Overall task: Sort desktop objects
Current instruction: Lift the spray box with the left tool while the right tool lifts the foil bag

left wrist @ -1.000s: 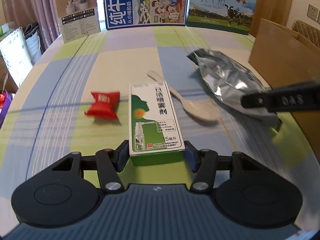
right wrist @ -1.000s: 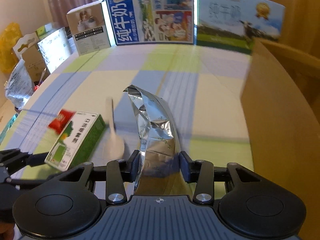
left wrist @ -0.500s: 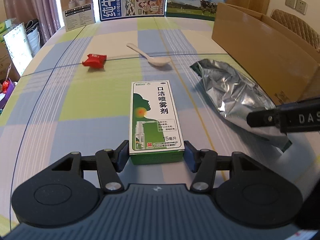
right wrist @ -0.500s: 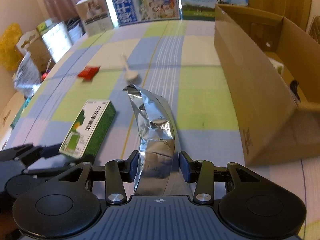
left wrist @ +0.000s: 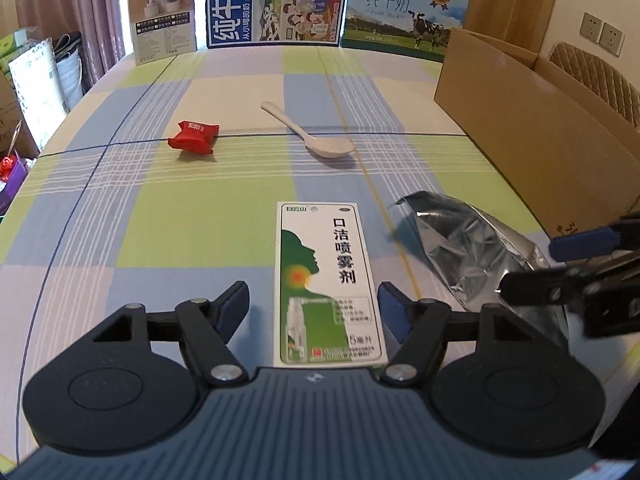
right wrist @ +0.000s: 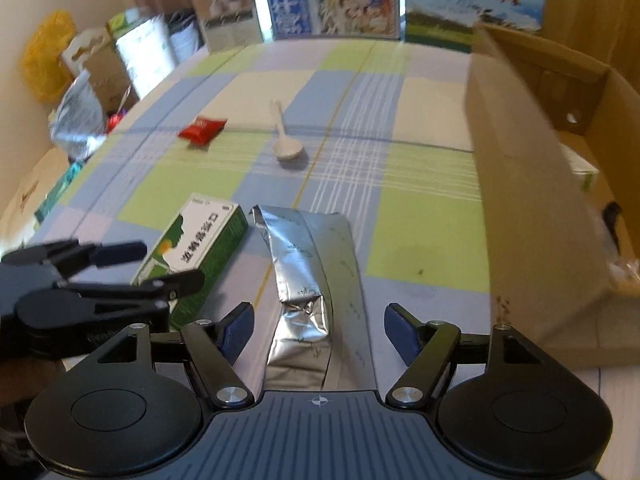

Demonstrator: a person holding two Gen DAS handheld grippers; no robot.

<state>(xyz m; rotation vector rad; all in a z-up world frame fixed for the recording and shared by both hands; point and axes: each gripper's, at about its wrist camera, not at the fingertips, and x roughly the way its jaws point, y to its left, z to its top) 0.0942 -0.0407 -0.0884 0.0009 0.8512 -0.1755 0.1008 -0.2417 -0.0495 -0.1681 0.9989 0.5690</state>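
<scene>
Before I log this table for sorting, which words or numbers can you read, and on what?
Green and white box: "口洁喷雾剂", "5毫升"; its fine print is too small.
Blue carton: "纯牛奶".
Cow carton: "纯牛奶", "PURE MILK".
Red packet: print too small.
White box: text too small.

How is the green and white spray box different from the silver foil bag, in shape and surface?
The spray box is a rigid rectangle with flat printed faces in green and white; the silver foil bag is soft, creased and shiny, with no print visible. The box keeps straight edges, while the bag is folded and bent. Both lie on the checked tablecloth, side by side, each between open gripper fingers.
</scene>
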